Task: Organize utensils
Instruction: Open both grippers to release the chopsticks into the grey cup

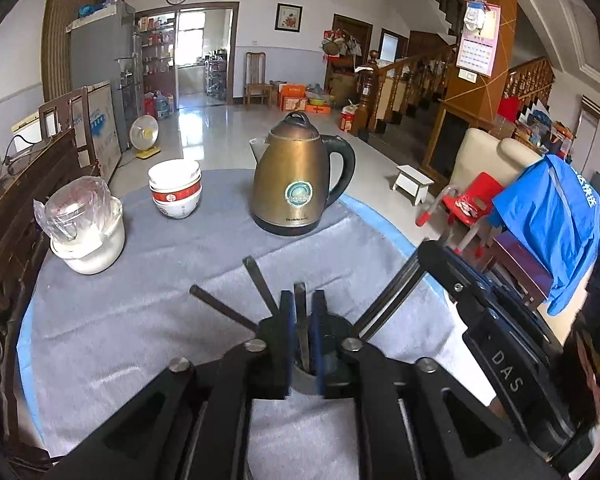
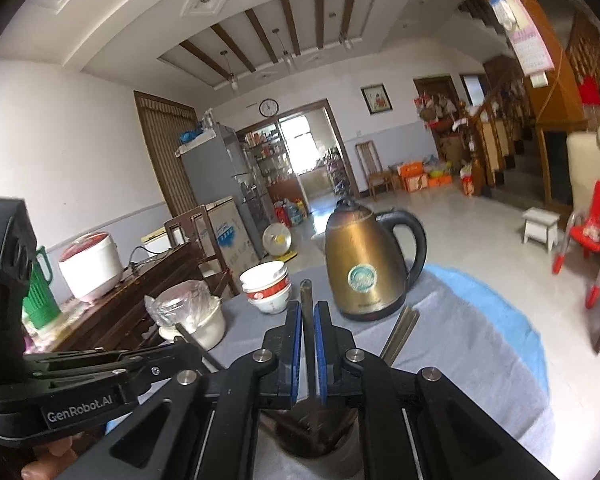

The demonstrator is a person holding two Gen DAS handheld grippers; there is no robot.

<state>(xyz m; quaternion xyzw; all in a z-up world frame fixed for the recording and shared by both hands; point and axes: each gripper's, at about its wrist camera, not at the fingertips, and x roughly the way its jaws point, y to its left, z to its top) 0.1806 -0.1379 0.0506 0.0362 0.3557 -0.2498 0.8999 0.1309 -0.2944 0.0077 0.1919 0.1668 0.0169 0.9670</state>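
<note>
Left hand-held gripper [image 1: 302, 340]: closed on one dark chopstick [image 1: 301, 320] standing in the holder cup [image 1: 332, 364].
Right hand-held gripper [image 2: 308, 348]: clamped on another chopstick [image 2: 309, 332] over the same cup.
Done: several chopsticks [image 1: 260, 276] already lean in the cup on the worktop [image 1: 140, 320].
Left: apparently just releasing these two; no loose utensils visible.
</note>
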